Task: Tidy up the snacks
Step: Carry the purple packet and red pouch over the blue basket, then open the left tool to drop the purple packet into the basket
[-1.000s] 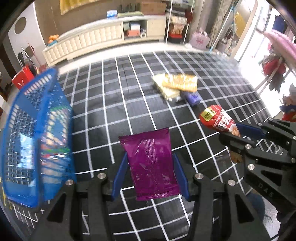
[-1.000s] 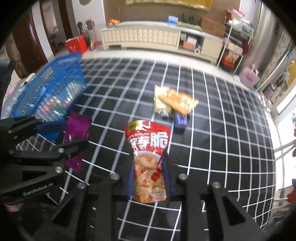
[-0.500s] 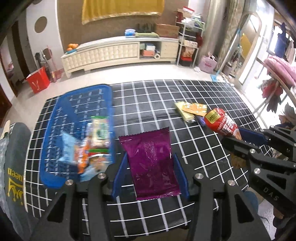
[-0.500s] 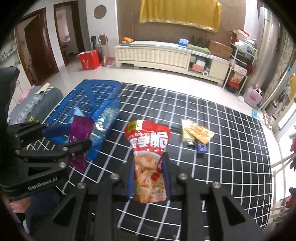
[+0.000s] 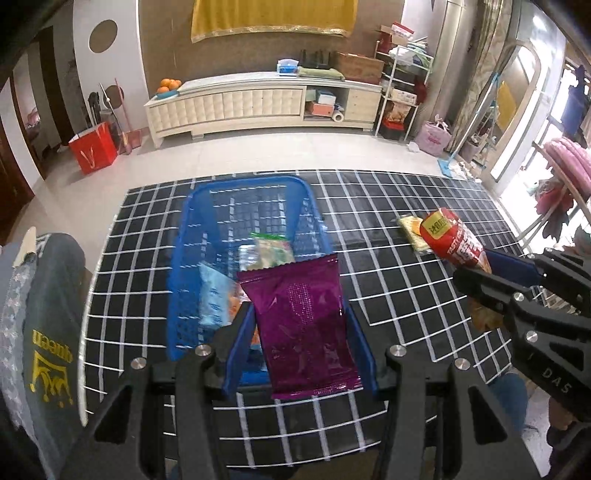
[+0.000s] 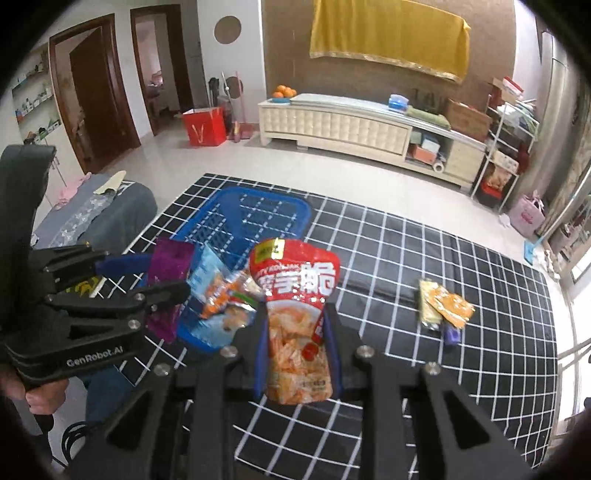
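Snacks sat on a surface (image 5: 388, 229) covered in a black cloth with a white grid, set in a living room with pale floor tiles. A long cream cabinet (image 5: 258, 103) stood against the far wall under a hanging yellow cloth (image 5: 271, 16), with a bowl of oranges (image 5: 168, 85) on its left end and a red paper bag (image 5: 94, 152) on the floor nearby.

The left gripper (image 5: 301, 332) pinched a purple packet (image 5: 303, 325) between its blue pads, holding it upright over the near end of a blue basket (image 5: 236, 192). The right gripper (image 6: 297, 343) was closed on a red pouch (image 6: 295, 306) printed with white characters, held upright just to the right of the basket and above the cloth.

The basket rested on the left part of the surface. Inside it lay a light blue packet (image 5: 214, 295), a green and white packet (image 5: 271, 249) and some orange wrappers, partly hidden by the purple packet.

Well apart, on the right side of the cloth, lay a yellow packet (image 6: 428, 304), an orange packet (image 6: 452, 304) overlapping it, and a small purple item (image 6: 451, 334) just beside them.
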Action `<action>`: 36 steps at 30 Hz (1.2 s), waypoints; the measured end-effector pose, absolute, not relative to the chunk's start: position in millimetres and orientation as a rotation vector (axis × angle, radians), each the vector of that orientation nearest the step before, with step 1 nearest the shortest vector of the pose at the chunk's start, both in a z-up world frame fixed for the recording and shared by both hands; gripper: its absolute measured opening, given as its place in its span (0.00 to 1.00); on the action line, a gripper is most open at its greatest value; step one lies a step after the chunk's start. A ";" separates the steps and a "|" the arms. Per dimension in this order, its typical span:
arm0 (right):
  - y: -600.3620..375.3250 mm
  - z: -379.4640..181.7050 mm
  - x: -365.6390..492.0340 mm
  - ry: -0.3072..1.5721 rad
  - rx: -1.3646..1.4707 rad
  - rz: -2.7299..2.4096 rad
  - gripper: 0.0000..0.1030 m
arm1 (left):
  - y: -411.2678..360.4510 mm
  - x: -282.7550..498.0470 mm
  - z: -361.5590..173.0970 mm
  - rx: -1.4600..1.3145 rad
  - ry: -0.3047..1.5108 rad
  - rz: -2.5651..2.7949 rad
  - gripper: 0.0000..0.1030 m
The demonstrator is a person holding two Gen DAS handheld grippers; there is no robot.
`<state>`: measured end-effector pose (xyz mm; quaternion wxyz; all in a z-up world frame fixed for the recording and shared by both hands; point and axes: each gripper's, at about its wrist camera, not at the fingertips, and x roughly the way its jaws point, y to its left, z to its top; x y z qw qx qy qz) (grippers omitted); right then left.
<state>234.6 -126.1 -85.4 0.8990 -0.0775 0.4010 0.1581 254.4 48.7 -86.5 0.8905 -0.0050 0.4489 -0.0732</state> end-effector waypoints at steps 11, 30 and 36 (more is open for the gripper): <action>-82.6 -108.3 281.5 0.903 -0.185 0.358 0.30 | 92.8 295.5 -109.8 -0.021 1.004 -0.158 0.46; -55.7 -153.3 321.1 1.001 -0.197 0.388 0.31 | 118.1 337.6 -154.2 -0.070 1.116 -0.179 0.51; -49.8 -159.0 322.3 1.025 -0.218 0.402 0.31 | 122.5 342.3 -154.3 -0.098 1.107 -0.179 0.53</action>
